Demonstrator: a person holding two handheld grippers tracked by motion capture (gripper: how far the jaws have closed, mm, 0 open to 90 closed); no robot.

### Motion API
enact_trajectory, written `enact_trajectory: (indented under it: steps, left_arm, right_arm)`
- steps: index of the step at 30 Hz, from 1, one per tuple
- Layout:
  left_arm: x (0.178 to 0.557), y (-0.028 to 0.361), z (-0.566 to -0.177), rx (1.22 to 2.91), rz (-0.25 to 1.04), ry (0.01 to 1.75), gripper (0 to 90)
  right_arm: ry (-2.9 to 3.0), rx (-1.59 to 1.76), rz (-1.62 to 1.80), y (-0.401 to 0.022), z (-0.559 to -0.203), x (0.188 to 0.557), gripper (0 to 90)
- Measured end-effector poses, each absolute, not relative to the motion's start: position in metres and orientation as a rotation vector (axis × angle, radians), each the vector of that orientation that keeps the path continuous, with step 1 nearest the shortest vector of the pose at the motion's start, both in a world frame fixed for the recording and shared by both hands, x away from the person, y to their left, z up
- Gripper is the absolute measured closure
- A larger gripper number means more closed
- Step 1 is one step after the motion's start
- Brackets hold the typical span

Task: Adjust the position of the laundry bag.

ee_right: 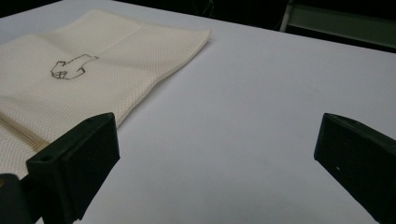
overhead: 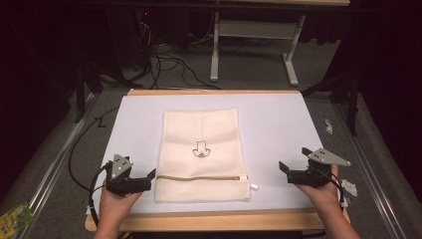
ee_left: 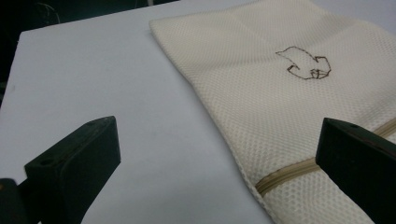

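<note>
A cream mesh bag (overhead: 219,134) lies flat in the middle of the white sheet (overhead: 278,124), with a small dark outline logo (overhead: 201,149) on top and a tan zipper (overhead: 199,177) across its near end. My left gripper (overhead: 148,180) rests by the bag's near left corner, open with nothing between its jaws. In the left gripper view the gripper (ee_left: 218,128) looks along the bag (ee_left: 261,93), its zipper (ee_left: 285,175) beside the right-hand jaw. My right gripper (overhead: 294,159) stands open over bare sheet, apart from the bag. In the right gripper view the gripper (ee_right: 218,122) has the bag (ee_right: 107,46) at the left.
The sheet covers a wooden table (overhead: 209,221) whose edge shows at front and back. A white zipper tab (overhead: 254,186) sticks out at the bag's near right corner. Cables (overhead: 169,64) and a desk frame (overhead: 254,45) stand on the floor beyond. A green packet (overhead: 15,216) lies at lower left.
</note>
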State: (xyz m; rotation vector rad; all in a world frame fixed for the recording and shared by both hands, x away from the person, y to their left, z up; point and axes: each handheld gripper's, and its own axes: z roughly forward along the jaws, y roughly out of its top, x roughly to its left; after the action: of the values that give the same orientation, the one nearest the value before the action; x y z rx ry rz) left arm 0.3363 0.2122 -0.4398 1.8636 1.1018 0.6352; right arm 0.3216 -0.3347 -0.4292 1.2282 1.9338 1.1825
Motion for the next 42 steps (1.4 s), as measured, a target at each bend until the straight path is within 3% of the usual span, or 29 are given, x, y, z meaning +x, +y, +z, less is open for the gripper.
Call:
enact_trajectory:
  steps: [14, 20, 32, 42]
  left_arm:
    - [0.339, 0.211, -0.441, 1.861, 0.616, 1.103, 1.8]
    - [0.338, 0.206, -0.442, 1.872, 0.615, 1.094, 2.1]
    - [0.340, 0.203, -0.443, 1.852, 0.610, 1.076, 2.8]
    - [0.342, 0.203, -0.443, 1.858, 0.610, 1.059, 3.3]
  right_arm:
    - [1.948, 1.216, 1.203, -0.329, -0.428, 0.318, 6.4]
    - [1.977, 1.186, 1.249, -0.315, -0.427, 0.319, 18.4]
    - [2.151, 1.239, 1.103, -0.249, -0.450, 0.389, 31.1]
    - [2.185, 1.261, 1.059, -0.215, -0.460, 0.423, 34.6]
